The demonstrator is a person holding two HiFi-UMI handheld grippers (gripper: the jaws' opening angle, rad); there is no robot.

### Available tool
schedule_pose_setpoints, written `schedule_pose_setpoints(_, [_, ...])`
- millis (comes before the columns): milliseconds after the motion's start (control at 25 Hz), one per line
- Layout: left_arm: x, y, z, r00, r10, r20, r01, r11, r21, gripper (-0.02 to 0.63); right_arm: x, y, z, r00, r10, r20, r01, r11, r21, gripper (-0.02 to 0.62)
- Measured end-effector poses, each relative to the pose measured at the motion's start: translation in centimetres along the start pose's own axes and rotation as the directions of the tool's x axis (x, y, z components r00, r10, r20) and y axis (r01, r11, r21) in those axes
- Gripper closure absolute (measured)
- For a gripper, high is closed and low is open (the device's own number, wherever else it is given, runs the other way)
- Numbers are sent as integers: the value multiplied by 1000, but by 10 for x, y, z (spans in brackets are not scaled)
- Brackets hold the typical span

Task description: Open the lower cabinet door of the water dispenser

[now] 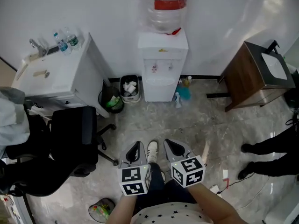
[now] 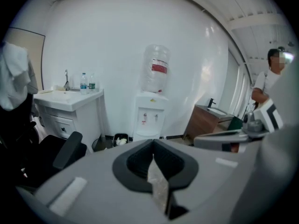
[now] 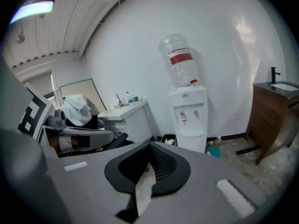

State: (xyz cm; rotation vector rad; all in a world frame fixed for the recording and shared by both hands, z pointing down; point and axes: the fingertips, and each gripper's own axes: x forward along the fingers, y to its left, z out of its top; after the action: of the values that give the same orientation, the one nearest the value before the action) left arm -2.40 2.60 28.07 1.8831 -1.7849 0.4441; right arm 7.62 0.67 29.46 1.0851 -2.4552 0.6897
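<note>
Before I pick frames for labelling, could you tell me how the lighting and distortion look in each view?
Head view: even light, the water dispenser sharp, glare on the wall at upper right. Left gripper view: strong fisheye bend, dark corners, the water dispenser small but clear. Right gripper view: same bend, a ceiling lamp flaring at upper left.

White wall (image 1: 93, 8), marble floor (image 1: 187, 125) (glossy)

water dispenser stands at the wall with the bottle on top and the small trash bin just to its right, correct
Not quite. In the head view the small trash bin stands just to the left of the water dispenser, not its right. The rest holds: dispenser at the wall, bottle on top.
</note>
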Motion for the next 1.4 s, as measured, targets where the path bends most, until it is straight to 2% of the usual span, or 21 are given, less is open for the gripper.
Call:
schedule_pose_setpoints(200, [94,4,-2,997,-49,-58,48,999,-24,598,54,-66,9,996,-80,-33,81,996,25,598])
schedule_pose_setpoints(280, [141,8,-4,996,-68,-57,66,997,-38,598,91,-98,12,994,-100,-36,101,995,22,598])
schedule_pose_setpoints(400, [216,11,-19,991,-80,-103,80,997,-10,598,159,-156,8,989,-141,-53,141,990,2,598])
schedule_pose_setpoints(640, [352,14,-75,968,-123,-218,125,992,-5,598,292,-289,-36,972,-214,-100,219,975,39,598])
schedule_pose_setpoints(800, [435,30,-117,943,-136,-304,132,991,-32,598,370,-368,-74,958,-243,-150,246,969,-1,598])
schedule_pose_setpoints(880, [469,38,-129,944,-137,-301,134,990,-32,598,403,-396,-93,958,-219,-183,220,975,-17,494])
schedule_pose_setpoints(1080, [532,56,-144,951,-102,-291,106,994,-2,598,452,-448,-123,949,-209,-235,201,978,-58,391])
schedule_pose_setpoints(1200, [557,63,-152,947,-101,-306,100,995,-19,598,473,-461,-128,951,-195,-239,177,980,-96,348])
schedule_pose_setpoints(1400, [581,64,-165,936,-130,-328,118,991,-55,598,497,-472,-126,957,-187,-223,156,976,-149,324])
